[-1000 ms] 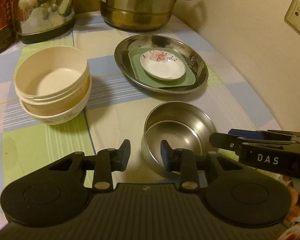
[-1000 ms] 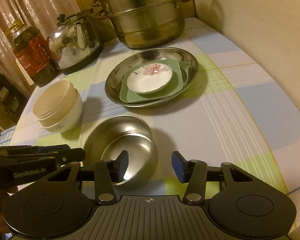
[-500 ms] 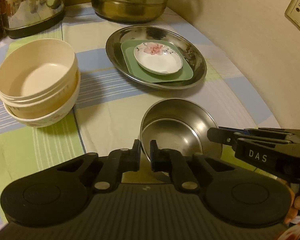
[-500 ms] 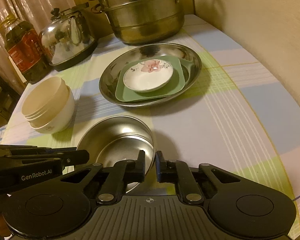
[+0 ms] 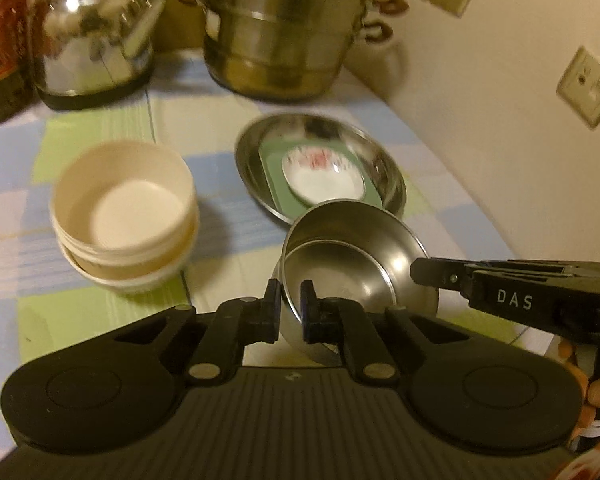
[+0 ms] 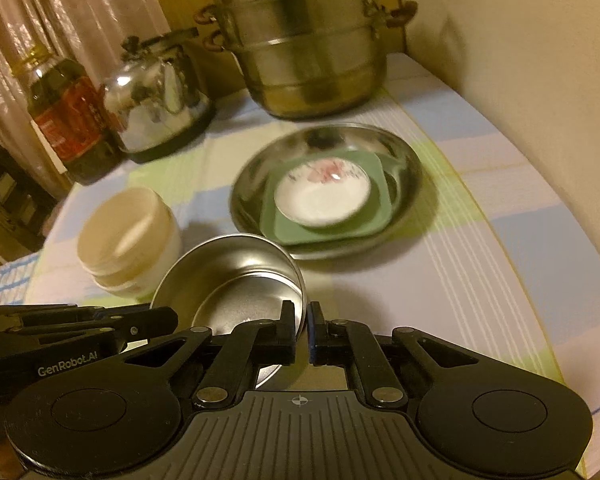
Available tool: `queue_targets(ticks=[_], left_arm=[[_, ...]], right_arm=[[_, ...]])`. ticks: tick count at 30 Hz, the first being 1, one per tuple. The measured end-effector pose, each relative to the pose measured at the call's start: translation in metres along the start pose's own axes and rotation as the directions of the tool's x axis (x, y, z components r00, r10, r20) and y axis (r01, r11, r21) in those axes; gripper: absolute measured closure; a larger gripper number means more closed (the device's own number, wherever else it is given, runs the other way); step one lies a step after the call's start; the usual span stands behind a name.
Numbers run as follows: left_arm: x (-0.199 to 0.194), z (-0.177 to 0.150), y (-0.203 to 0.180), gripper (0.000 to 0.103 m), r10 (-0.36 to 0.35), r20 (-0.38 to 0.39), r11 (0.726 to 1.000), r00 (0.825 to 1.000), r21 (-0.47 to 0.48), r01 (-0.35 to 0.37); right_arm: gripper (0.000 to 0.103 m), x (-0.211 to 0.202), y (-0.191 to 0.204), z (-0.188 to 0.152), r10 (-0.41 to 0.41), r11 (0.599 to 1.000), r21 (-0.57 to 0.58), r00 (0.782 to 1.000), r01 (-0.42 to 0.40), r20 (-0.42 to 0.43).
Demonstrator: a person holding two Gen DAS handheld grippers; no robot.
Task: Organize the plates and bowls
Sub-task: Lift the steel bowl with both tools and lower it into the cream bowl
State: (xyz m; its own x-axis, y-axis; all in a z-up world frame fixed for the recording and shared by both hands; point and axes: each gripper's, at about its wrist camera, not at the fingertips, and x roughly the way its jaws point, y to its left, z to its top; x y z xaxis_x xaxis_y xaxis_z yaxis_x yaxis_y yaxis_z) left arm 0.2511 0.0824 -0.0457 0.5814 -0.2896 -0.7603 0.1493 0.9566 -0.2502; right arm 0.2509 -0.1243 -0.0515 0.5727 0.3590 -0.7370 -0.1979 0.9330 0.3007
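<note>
Left wrist view first: the left gripper (image 5: 290, 307) is pinched on the near rim of the steel bowl (image 5: 356, 264), low in the middle of the frame, one finger outside the wall and one inside. The right gripper (image 5: 424, 274) comes in from the right edge and sits at the bowl's right rim, but from here I can't make out its jaws. Two grips on one bowl looks like a way to keep it level, and it seems tipped and off the cloth. My guess is it's headed for the cream bowl stack (image 5: 126, 216) at centre left. The steel tray (image 5: 388, 168) holding the green plate (image 5: 274, 168) and flowered dish (image 5: 324, 178) is partly covered by the bowl and smeared with blur.

Right wrist view: the right gripper (image 6: 301, 326) is clamped on the steel bowl's (image 6: 236, 280) right rim at bottom centre, jaws nearly together on the thin wall. The left gripper (image 6: 172, 318) pokes in from the lower left; its tips hide behind the bowl. The bowl's underside is hidden, so I can't confirm it's clear of the tablecloth (image 6: 480, 240)
</note>
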Motion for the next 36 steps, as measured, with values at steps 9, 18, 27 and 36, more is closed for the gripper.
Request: queue_targets(ticks=[9, 18, 27, 36], left_arm=[[-0.041, 0.029, 0.026, 0.095, 0.055, 0.098, 0.997, 0.994, -0.049, -0.051], [-0.059, 0.054, 0.070, 0.095, 0.120, 0.158, 0.987, 0.980, -0.129, -0.100], [-0.049, 0.059, 0.102, 0.094, 0.170, 0.147, 0.975, 0.974, -0.166, -0.145], [-0.036, 0.057, 0.119, 0.094, 0.176, 0.116, 0.970, 0.978, -0.187, -0.153]], right_arm=[[0.097, -0.006, 0.038, 0.037, 0.078, 0.996, -0.039, 0.997, -0.077, 0.013], [0.097, 0.013, 0.076, 0.076, 0.168, 0.983, -0.077, 0.986, -0.166, 0.023], [0.097, 0.049, 0.100, 0.093, 0.218, 0.972, -0.085, 0.976, -0.218, -0.007], [0.097, 0.075, 0.102, 0.093, 0.226, 0.971, -0.075, 0.973, -0.228, -0.040]])
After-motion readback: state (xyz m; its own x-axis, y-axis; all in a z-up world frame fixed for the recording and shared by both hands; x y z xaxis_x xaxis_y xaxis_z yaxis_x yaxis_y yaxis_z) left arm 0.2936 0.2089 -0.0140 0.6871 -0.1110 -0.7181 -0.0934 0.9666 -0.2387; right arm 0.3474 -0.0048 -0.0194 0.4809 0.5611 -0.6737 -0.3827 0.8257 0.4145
